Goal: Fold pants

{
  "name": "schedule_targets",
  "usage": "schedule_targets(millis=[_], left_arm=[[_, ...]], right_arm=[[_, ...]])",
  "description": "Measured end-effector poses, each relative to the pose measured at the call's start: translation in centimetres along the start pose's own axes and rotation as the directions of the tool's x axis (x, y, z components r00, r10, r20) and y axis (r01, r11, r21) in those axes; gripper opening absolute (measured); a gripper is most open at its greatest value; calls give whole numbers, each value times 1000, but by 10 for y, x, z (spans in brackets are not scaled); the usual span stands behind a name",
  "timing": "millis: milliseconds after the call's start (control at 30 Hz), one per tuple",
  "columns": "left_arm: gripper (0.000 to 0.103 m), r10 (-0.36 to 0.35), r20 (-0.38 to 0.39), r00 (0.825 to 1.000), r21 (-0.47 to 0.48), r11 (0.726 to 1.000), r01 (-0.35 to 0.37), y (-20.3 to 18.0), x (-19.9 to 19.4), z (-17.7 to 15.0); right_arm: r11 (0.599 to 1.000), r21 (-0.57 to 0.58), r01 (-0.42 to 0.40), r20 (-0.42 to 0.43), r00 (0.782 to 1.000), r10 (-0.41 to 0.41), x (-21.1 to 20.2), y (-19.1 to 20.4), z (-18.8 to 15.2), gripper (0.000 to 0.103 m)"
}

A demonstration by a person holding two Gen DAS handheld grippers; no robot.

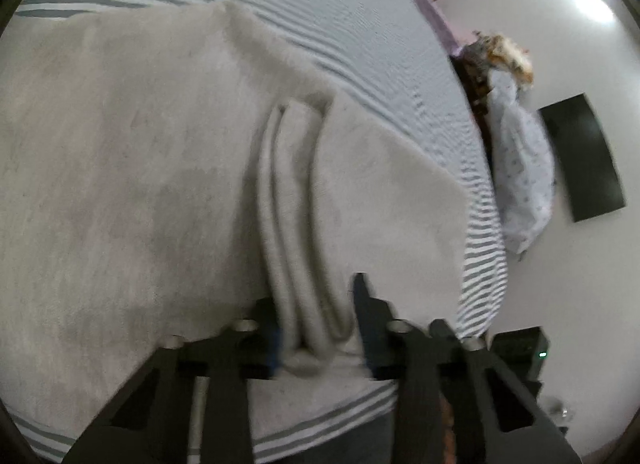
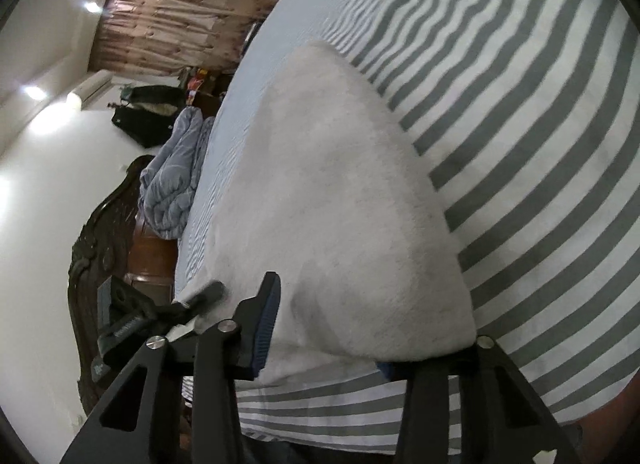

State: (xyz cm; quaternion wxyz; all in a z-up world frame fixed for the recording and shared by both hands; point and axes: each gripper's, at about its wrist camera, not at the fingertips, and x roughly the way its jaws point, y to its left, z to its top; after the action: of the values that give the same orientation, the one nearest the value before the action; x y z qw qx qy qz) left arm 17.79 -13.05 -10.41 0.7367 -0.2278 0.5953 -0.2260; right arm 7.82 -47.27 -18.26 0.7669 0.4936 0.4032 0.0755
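Observation:
Light grey fleece pants (image 1: 140, 164) lie folded on a bed with a grey-and-white striped sheet (image 1: 360, 24). My left gripper (image 1: 318, 320) is shut on a bunched ridge of the pants near the bed's front edge, and the folds fill the gap between its fingers. In the right wrist view the pants (image 2: 340, 204) stretch away across the sheet (image 2: 520, 144). My right gripper (image 2: 326, 340) is shut on their near edge. One blue pad presses the cloth on the left, and the cloth drapes over the other finger. The left gripper (image 2: 208, 292) shows at the pants' left corner.
A dark carved wooden headboard (image 2: 100, 232) and a crumpled blue-grey blanket (image 2: 172, 176) lie left of the bed. A brown curtain (image 2: 180, 12) hangs behind. In the left wrist view a pale patterned cloth (image 1: 524, 176) and a black panel (image 1: 580, 156) are beyond the bed's edge.

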Motion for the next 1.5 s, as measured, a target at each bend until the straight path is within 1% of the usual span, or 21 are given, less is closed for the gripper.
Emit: schedule_targets(millis=[33, 100, 200, 300, 433, 500, 533, 600, 833, 967, 1100, 1167, 1233, 1300, 1333, 1367, 1400, 1433, 1467, 1500], left_arm=[[23, 7, -1, 1000, -6, 1000, -7, 1, 1, 0], [21, 12, 14, 1000, 4, 1000, -12, 0, -2, -2], [20, 17, 36, 999, 30, 999, -18, -7, -7, -2], [20, 1, 58, 998, 54, 999, -4, -18, -14, -1], [20, -11, 68, 998, 62, 998, 6, -21, -21, -2], [20, -7, 74, 997, 67, 998, 2, -20, -24, -3], [20, -5, 79, 997, 70, 998, 0, -21, -26, -4], [20, -1, 91, 996, 71, 997, -5, -18, -32, -3], [20, 16, 135, 991, 54, 998, -24, 7, -59, 4], [20, 44, 140, 989, 58, 997, -52, 21, -60, 2], [21, 67, 100, 993, 28, 997, -70, 45, -42, -2], [21, 67, 107, 992, 33, 997, -71, 50, -37, -5], [22, 80, 119, 990, 57, 995, -88, 48, -37, -7], [23, 102, 142, 985, 101, 988, -117, 41, -37, -10], [23, 118, 158, 980, 128, 982, -139, 36, -38, -13], [24, 136, 181, 974, 159, 973, -166, 30, -39, -17], [24, 154, 208, 966, 189, 963, -194, 24, -40, -21], [24, 169, 229, 959, 209, 953, -218, 18, -41, -24], [25, 195, 266, 944, 241, 935, -261, 10, -43, -30], [25, 212, 290, 933, 265, 919, -291, 5, -43, -34]], right_arm=[[1000, 16, 1, -4, 1000, -1, 0, -3, 1, 32], [999, 40, 2, -13, 1000, -2, -1, -6, 3, 23], [997, 80, -22, -24, 999, 24, -2, -10, 4, 23], [992, 120, -22, -5, 1000, 23, -5, -13, 3, 25], [979, 198, -47, 18, 999, 44, -9, -22, 1, 25], [991, 132, -5, 14, 1000, 4, -9, -11, 0, 17], [997, 76, 17, 8, 1000, -17, -9, 0, -1, 16], [999, 26, 32, 0, 999, -32, -7, 13, -3, 14], [997, -66, 36, -55, 998, -40, 10, 43, -13, 13], [992, -110, 60, -90, 993, -70, 28, 55, -22, 13], [991, -90, 99, -108, 988, -108, 37, 49, -26, 20], [990, -83, 114, -111, 986, -123, 36, 47, -27, 27], [986, -100, 133, -113, 983, -144, 30, 47, -27, 28], [980, -128, 155, -114, 979, -170, 25, 49, -29, 33], [976, -142, 162, -116, 977, -179, 22, 51, -30, 33], [972, -160, 174, -117, 974, -193, 18, 53, -31, 37], [965, -180, 193, -116, 970, -216, 14, 55, -33, 41], [952, -208, 223, -109, 962, -249, 9, 58, -36, 41], [944, -231, 235, -108, 958, -265, 6, 60, -37, 41], [934, -261, 245, -109, 954, -280, 3, 63, -39, 41]])
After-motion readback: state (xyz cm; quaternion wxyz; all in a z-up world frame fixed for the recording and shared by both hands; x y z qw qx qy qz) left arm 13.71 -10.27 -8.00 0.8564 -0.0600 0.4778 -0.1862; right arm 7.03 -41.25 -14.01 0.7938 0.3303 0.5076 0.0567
